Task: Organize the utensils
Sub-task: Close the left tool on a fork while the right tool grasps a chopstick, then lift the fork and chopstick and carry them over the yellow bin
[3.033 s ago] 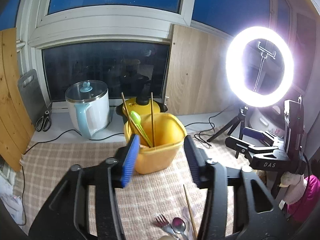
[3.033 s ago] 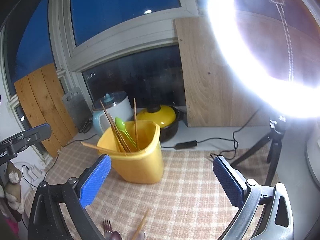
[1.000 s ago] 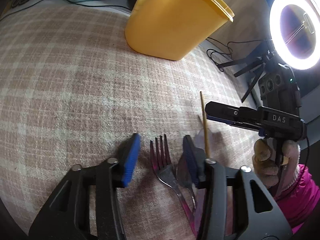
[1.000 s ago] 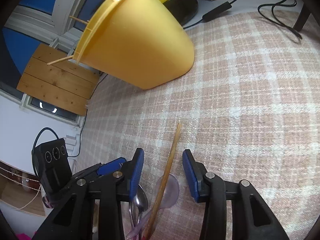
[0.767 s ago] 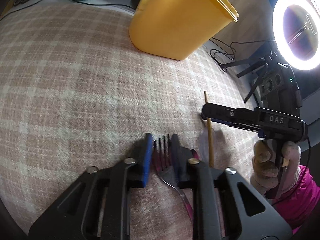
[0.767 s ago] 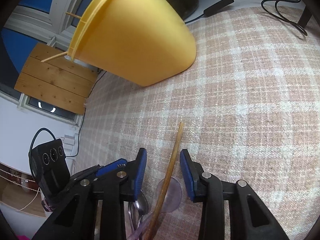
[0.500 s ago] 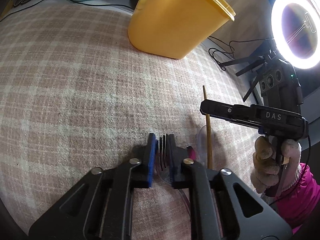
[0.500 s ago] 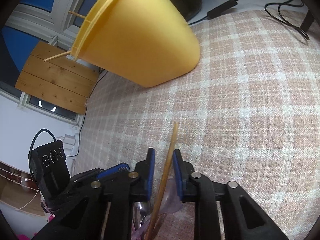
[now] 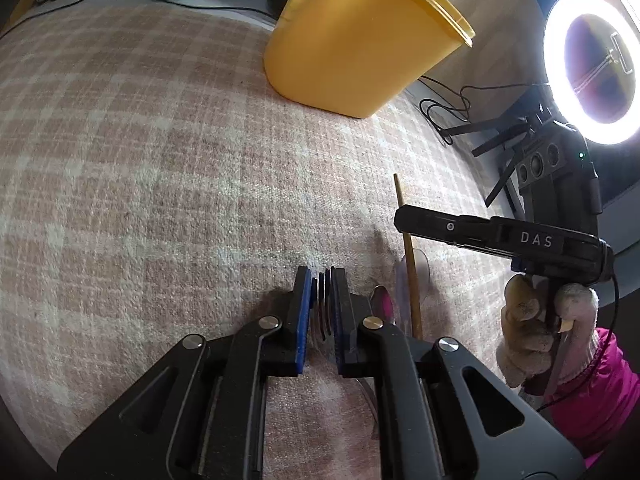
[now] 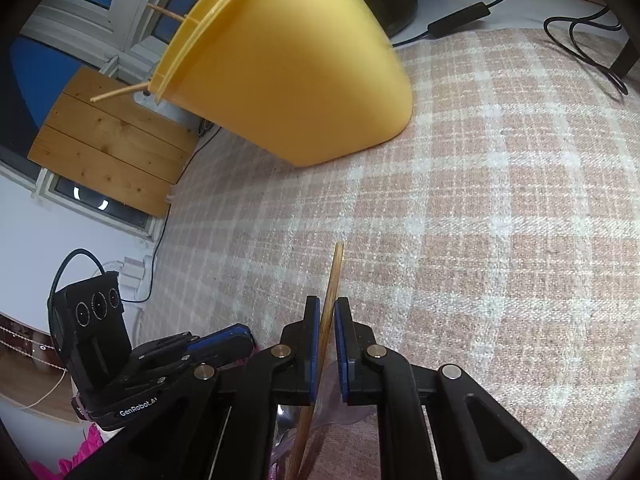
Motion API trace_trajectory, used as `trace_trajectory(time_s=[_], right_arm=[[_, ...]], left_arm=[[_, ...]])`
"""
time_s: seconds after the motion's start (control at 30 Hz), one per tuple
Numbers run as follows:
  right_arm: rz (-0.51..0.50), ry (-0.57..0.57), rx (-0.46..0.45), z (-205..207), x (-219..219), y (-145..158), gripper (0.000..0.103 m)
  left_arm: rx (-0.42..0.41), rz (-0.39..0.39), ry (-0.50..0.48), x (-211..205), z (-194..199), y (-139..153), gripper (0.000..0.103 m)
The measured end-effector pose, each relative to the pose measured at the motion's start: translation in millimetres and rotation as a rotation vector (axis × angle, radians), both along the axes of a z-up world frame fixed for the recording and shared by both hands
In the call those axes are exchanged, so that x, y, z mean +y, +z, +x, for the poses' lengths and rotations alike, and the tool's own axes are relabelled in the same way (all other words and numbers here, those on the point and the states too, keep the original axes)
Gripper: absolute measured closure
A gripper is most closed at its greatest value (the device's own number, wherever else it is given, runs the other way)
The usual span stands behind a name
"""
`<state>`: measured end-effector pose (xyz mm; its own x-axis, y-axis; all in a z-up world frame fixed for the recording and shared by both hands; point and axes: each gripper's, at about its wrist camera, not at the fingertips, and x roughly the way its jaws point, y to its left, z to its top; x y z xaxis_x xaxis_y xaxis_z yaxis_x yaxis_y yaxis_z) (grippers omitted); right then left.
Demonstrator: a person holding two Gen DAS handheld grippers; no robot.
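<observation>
Left gripper [image 9: 321, 280] clamped on the fork [image 9: 325, 308]; right gripper [image 10: 327, 322] clamped on the chopstick [image 10: 330, 288] (both utensils low over the checked cloth [image 9: 160, 184], near its front edge). Step in hand: pickup. Next, probably, lift both toward the yellow bin [image 9: 356, 36] at the cloth's far edge.

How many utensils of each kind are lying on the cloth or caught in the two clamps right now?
Forks: 1, fork in the left gripper
Chopsticks: 1, chopstick in the right gripper
Spoons: 2, metal spoon and clear spoon
Total: 4
</observation>
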<state>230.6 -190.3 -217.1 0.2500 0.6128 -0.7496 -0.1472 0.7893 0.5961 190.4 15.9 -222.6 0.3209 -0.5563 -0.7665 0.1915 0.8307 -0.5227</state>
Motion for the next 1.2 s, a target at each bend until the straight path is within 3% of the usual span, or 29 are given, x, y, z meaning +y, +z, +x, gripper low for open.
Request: trace_trajectory(time_s=[0.17, 0.37, 0.43, 0.83, 1.2], right_arm=[[-0.017, 0.001, 0.009, 1, 5, -5, 0.097], [-0.025, 0.015, -0.034, -6, 14, 9, 0.098], [-0.036, 0.017, -0.061, -11, 13, 18, 0.098], [-0.077, 0.017, -0.220, -36, -1, 72, 0.100], [-0.111, -0.008, -0.351, -65, -15, 122, 0.100]], left_arm=[[0.003, -0.009, 0.007, 2, -1, 0, 0.095], [-0.024, 0.013, 0.009, 5, -6, 11, 0.097], [-0.039, 0.011, 0.022, 11, -9, 18, 0.103], [-0.229, 0.068, 0.041, 27, -24, 84, 0.103], [-0.325, 0.049, 0.071, 38, -28, 124, 0.103]])
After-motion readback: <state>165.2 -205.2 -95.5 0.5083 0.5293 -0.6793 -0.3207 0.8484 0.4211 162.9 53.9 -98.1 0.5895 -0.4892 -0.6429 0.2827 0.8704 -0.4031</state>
